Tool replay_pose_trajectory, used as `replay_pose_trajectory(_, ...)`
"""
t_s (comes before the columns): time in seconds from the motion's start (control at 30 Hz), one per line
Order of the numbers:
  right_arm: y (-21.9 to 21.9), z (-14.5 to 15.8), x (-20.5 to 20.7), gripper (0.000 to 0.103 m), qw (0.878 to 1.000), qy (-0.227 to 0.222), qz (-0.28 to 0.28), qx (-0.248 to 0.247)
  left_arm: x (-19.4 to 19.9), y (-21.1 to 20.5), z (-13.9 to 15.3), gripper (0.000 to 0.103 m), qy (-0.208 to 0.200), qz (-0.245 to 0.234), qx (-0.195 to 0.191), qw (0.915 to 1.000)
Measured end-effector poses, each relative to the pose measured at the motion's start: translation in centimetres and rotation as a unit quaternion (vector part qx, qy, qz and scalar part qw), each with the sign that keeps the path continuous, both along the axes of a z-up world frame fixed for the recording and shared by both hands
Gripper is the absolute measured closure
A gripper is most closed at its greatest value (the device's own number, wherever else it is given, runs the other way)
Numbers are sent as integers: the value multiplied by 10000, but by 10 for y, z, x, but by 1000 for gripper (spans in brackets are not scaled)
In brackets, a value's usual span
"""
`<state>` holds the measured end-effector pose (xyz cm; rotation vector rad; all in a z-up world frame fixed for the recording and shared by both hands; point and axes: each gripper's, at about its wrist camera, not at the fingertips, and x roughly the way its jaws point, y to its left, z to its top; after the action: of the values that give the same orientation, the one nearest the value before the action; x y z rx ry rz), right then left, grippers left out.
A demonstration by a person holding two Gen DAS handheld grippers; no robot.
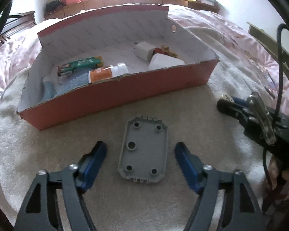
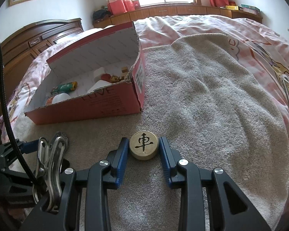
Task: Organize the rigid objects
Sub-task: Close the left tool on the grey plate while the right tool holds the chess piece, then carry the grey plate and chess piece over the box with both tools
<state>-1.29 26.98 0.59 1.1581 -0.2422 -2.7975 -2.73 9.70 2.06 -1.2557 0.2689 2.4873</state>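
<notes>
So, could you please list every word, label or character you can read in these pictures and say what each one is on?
"車": black character on the round wooden chess piece.
"LOVE": dark lettering on the red cardboard box, front wall.
Sticker on the box's end wall: too small to read.
Green packet and orange-labelled bottle inside the box: print blurred, unreadable.

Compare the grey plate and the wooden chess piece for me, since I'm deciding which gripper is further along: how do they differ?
The grey plate is flat, rectangular and holed; the wooden chess piece is a round disc bearing a black character. The plate lies free between the left gripper's open fingers; the chess piece is clamped in the right gripper. Both rest on the towel, outside the red box.
</notes>
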Motion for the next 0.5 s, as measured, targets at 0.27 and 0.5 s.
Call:
replay_pose_trajectory(0.27, 0, 1, 1, 70, 10000, 1, -8, 46, 3, -5, 6, 56, 53, -18, 214, 9998)
replay_pose_trajectory(0.5, -3, 9, 5, 70, 9999, 112, 34, 62, 4, -24, 27, 56, 365, 209, 467, 9980)
